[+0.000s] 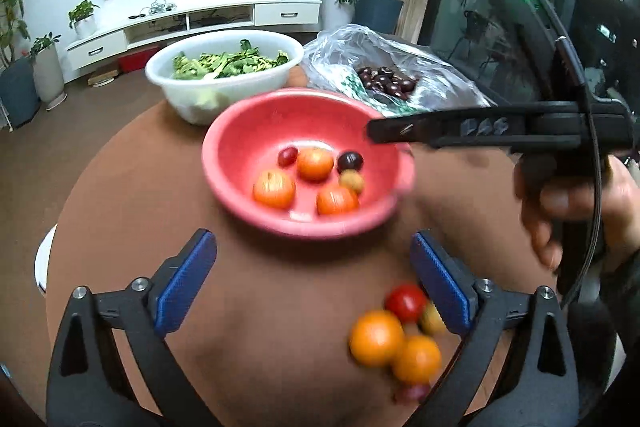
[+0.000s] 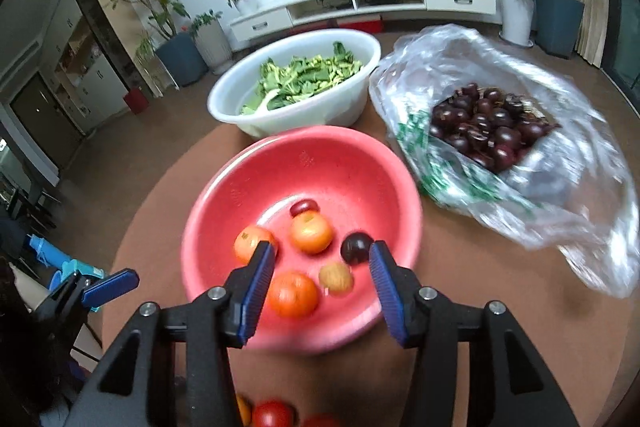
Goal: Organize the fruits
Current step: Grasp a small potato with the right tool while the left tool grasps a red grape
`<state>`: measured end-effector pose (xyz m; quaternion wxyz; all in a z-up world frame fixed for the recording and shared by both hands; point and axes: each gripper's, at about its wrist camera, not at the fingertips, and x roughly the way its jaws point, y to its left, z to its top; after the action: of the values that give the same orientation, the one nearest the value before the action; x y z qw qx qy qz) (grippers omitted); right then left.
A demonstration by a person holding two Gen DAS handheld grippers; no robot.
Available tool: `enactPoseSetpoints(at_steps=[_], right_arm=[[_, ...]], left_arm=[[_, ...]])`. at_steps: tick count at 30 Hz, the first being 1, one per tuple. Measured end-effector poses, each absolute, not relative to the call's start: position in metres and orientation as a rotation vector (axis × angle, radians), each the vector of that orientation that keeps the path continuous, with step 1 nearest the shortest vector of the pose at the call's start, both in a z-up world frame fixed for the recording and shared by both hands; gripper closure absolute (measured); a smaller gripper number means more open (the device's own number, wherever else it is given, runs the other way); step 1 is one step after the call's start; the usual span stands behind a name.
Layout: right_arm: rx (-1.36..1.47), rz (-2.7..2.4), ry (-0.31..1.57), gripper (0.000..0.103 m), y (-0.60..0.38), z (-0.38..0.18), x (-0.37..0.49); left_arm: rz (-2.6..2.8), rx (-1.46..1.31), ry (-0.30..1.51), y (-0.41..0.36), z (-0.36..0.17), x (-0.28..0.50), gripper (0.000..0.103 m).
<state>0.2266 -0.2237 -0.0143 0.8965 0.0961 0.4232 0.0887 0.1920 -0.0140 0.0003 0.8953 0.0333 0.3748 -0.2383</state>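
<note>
A round, glossy red plastic bowl (image 2: 304,187) is seen at 12 o'clock from the right gripper (image 2: 322,267), whose ribbed blue pads are parted with nothing pinched. 6 smooth, rounded fruits (image 2: 311,231) are held inside. The left gripper (image 1: 314,281) is spread wide, empty; loose fruits (image 1: 376,337) lie at 4 o'clock.

The surface (image 1: 260,347) is brown. At centre frame a pink-red bowl (image 2: 240,187) holds three orange fruits (image 2: 311,231), a dark red one, a dark purple one and a tan one. Above it a white basin (image 2: 360,87) holds green leaves. At right a clear bag (image 2: 560,219) with green print holds dark purple fruits (image 2: 488,127). The tongs (image 2: 322,263) are black with blue pads.
</note>
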Motion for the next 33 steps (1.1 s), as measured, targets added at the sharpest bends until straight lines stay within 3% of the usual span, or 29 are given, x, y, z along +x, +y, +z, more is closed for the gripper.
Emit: enactPoseSetpoints(at_steps=[14,26,33], right_arm=[[0.181,0.214,0.858,0.05,-0.207,-0.058,0.041],[0.025,0.299,0.934,0.052,-0.14,-0.086,0.042],[-0.076,0.274,0.931,0.064,-0.129,-0.096,0.044]], left_arm=[[-0.493,0.073,0.868,-0.004,-0.048,0.053,0.004],[-0.428,0.028,0.845,0.033,-0.033,0.024,0.004],[-0.434,0.031,0.848,0.031,-0.034,0.028,0.004]])
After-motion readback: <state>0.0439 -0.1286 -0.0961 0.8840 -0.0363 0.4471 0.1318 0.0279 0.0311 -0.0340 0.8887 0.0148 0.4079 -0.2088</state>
